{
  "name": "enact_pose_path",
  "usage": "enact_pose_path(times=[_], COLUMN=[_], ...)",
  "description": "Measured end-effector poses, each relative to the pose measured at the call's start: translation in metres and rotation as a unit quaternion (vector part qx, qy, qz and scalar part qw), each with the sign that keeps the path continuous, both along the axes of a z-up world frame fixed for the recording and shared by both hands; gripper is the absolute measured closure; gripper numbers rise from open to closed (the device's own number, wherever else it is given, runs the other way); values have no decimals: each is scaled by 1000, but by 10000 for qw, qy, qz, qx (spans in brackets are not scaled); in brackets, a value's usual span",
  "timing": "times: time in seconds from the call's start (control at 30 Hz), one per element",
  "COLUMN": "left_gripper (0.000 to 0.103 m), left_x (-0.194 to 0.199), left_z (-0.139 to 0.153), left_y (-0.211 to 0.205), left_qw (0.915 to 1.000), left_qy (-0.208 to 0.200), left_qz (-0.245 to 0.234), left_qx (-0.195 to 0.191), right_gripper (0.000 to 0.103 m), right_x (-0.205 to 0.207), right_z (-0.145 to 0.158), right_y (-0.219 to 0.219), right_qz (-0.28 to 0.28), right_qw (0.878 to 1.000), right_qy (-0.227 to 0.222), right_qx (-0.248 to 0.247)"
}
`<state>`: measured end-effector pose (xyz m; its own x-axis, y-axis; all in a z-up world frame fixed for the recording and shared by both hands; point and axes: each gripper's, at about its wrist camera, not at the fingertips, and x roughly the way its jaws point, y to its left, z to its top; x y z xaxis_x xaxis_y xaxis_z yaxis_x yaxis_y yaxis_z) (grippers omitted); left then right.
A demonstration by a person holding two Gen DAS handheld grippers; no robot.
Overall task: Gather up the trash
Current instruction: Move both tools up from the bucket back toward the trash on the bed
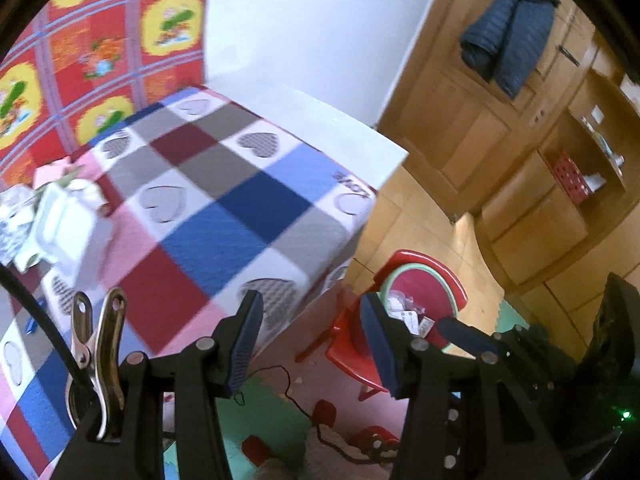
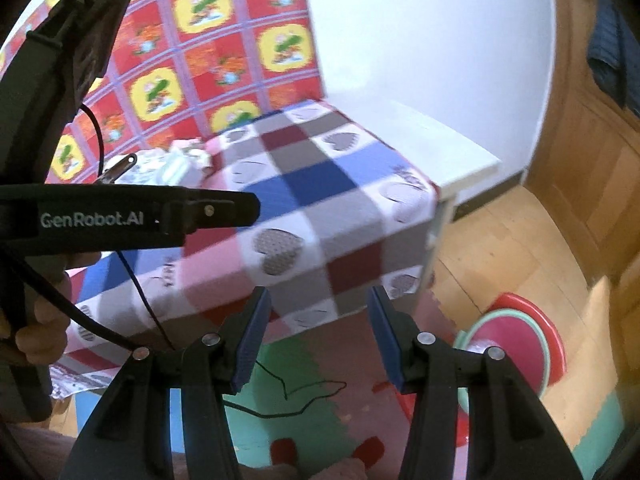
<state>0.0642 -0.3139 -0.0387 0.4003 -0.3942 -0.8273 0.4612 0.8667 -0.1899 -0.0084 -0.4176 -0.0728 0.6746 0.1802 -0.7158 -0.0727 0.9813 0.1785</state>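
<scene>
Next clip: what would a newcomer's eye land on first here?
The checked heart-print cloth over the table fills the middle. At its far left edge, against the red cartoon-print hanging, lies a heap of white trash. On the floor to the right stands a red bin with scraps inside.

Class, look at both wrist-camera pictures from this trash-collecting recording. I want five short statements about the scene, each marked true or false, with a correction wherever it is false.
1. The left gripper holds a crumpled paper. False: its jaws stand apart with nothing between them.
2. The pile of trash lies on the checked cloth near the red patterned wall. True.
3. The red bin stands on the table. False: it stands on the floor beside the table.
4. The right gripper is empty. True.
5. A dark jacket hangs on the wooden cupboard. True.
</scene>
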Motion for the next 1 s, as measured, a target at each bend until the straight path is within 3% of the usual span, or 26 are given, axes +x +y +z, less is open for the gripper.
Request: enact_pose_path(times=[0.53, 1.0], left_gripper=[50, 50], left_x=[-2, 6], left_z=[30, 46], left_y=[136, 233], left_qw=[9939, 9766], left_qy=[-129, -123], left_qz=[1094, 2148], left_qx=[-5, -8], right_gripper=[51, 51], right_x=[19, 59], right_z=[33, 51], right_y=[112, 179], right_qz=[997, 1761], right_qw=[9946, 9840], right_qy=[-302, -279], right_qx=[3, -64])
